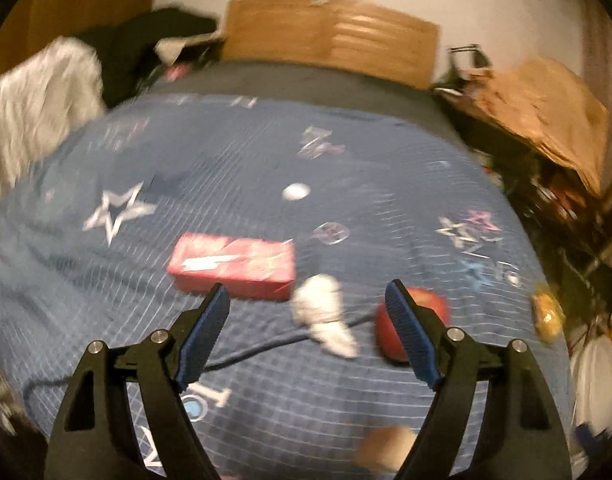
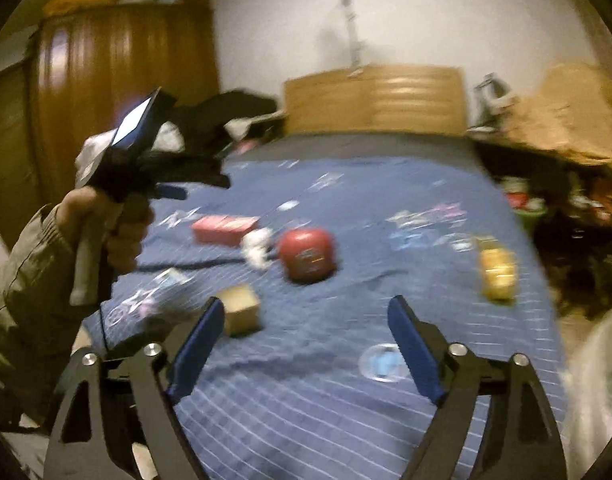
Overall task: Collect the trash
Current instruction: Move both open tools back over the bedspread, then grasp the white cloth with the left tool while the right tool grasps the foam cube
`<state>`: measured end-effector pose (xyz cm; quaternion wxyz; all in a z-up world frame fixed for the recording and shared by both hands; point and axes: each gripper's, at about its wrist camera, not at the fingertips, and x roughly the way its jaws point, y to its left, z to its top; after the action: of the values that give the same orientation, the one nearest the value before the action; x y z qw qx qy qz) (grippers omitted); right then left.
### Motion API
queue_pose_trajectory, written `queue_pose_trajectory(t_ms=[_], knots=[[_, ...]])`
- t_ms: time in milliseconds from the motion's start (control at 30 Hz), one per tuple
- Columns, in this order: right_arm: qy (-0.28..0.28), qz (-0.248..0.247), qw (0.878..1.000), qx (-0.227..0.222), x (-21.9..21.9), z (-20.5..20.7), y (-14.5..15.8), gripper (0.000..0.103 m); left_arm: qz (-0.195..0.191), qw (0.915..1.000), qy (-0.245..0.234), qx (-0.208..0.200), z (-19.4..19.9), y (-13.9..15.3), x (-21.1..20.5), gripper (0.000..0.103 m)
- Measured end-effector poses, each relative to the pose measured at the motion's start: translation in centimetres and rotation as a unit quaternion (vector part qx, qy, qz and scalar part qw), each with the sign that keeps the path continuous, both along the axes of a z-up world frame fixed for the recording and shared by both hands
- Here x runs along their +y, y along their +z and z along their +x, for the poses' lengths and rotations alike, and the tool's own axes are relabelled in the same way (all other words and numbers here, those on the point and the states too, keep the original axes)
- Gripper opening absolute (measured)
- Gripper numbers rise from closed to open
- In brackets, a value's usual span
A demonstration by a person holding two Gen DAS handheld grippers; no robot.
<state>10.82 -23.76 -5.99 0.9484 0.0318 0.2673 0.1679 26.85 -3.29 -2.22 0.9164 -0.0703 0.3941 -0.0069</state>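
Observation:
Several bits of litter lie on a blue star-patterned quilt [image 1: 186,160]: a red box [image 1: 232,266], a crumpled white paper [image 1: 326,316], a red round container [image 1: 430,304], a yellow packet [image 1: 548,314] and a small tan box [image 1: 386,446]. My left gripper [image 1: 306,288] hangs open above the quilt, with the white paper in the gap and nothing touching its pads. My right gripper [image 2: 306,303] is open and empty, nearer the foot of the bed, with the tan box [image 2: 242,312] by its left finger and the red container [image 2: 306,258] beyond. Both views are blurred.
A hand [image 2: 118,232] in an olive sleeve holds the other gripper at left. A black cable [image 1: 266,346] crosses the quilt. A wooden headboard [image 2: 374,100], wardrobe [image 2: 118,80], piled clothes [image 1: 46,96] and brown cardboard [image 1: 546,112] ring the bed. A clear lid [image 2: 382,362] lies near my right finger.

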Motion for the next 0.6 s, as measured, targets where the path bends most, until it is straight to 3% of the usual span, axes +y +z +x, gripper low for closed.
queue_pose_trajectory(t_ms=[200, 333, 533, 567, 600], knots=[[0.09, -0.01, 0.994, 0.061, 6.9, 5.3, -3.1, 0.087, -0.03, 0.9982, 0.005, 0.051, 0.9, -4.5, 2.3, 0.077], [0.102, -0.01, 0.99, 0.094, 9.6, 8.3, -5.1, 0.085, -0.036, 0.9974, -0.007, 0.062, 1.7, -6.0, 1.8, 0.077], [0.094, 0.033, 0.986, 0.135, 9.5, 10.0, -7.1, 0.051, -0.05, 0.9947, -0.022, 0.087, 4.6, -8.8, -0.3, 0.074], [0.093, 0.041, 0.986, 0.134, 9.4, 10.0, -7.0, 0.048, -0.057, 0.994, -0.023, 0.091, 5.1, -9.4, -0.5, 0.067], [0.093, 0.046, 0.986, 0.133, 8.8, 10.0, -7.0, 0.047, -0.066, 0.9928, -0.026, 0.097, 5.6, -9.9, -0.6, 0.052]])
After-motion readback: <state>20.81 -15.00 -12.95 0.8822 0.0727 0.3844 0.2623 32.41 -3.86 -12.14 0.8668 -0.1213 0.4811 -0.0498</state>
